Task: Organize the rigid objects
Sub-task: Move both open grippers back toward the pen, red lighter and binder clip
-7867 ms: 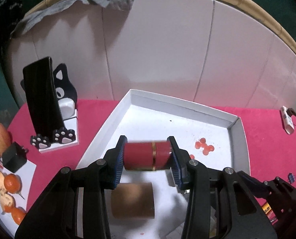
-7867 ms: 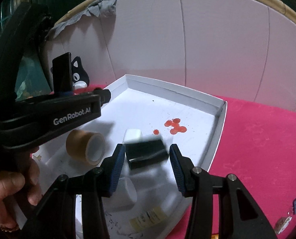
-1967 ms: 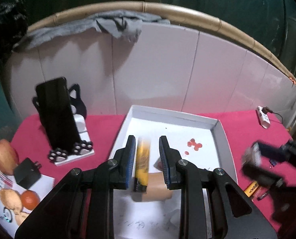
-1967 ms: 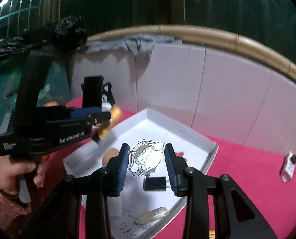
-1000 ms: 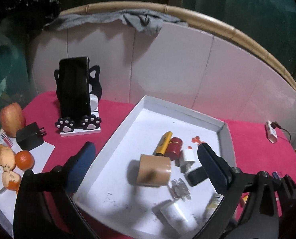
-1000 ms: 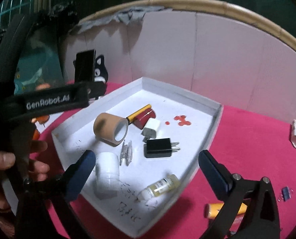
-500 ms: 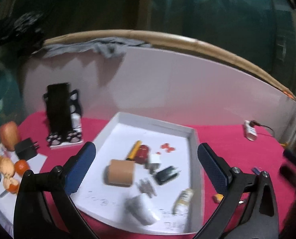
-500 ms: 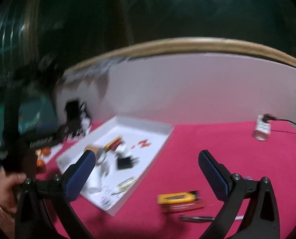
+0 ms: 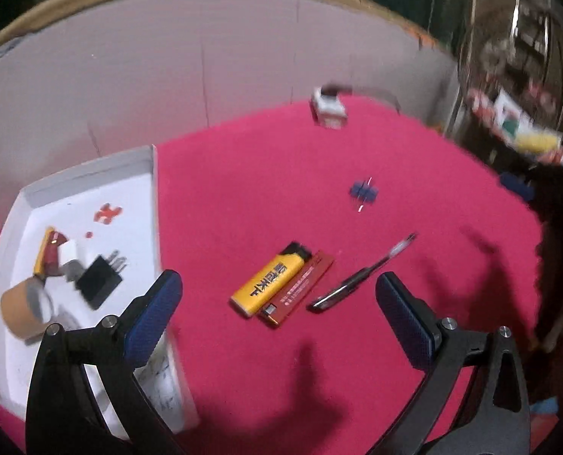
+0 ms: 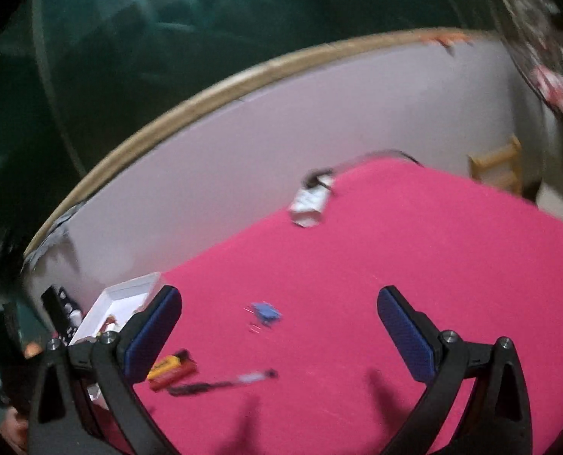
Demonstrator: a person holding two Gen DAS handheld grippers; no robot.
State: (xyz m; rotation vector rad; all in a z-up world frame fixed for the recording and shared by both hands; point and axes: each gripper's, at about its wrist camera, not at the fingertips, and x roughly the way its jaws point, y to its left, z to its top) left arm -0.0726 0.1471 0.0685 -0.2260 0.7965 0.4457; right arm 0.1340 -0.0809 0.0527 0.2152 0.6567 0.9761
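Lighters, two of them, lie side by side on the pink tablecloth (image 9: 414,189): a yellow lighter (image 9: 269,285) and a red lighter (image 9: 299,289) touching along their long edges, both angled the same way. Just beside the red one lies a dark pen (image 9: 361,273), roughly parallel, its clear tip pointing away toward a small blue clip (image 9: 363,191) farther out on the cloth. To the left sits the white tray (image 9: 154,197), already holding a brown tape roll (image 9: 18,309), a black charger (image 9: 100,282) with its prongs showing, a white plug (image 9: 71,253), and a red-and-yellow item near the tray's far end that is too blurred to make out. Red marks stain the tray floor near the far corner. The left gripper (image 9: 277,311) hangs above the lighters with its blue-padded jaws spread wide and nothing between them. The right gripper (image 10: 279,335) is likewise wide apart and empty, held higher over the cloth; from its view the lighters, the pen and the tray all sit low at the left, smeared by motion, with the blue clip nearer the middle. Against the pale back wall (image 9: 205,57) rests a small white adapter (image 9: 329,112) with a dark cable plugged into it.
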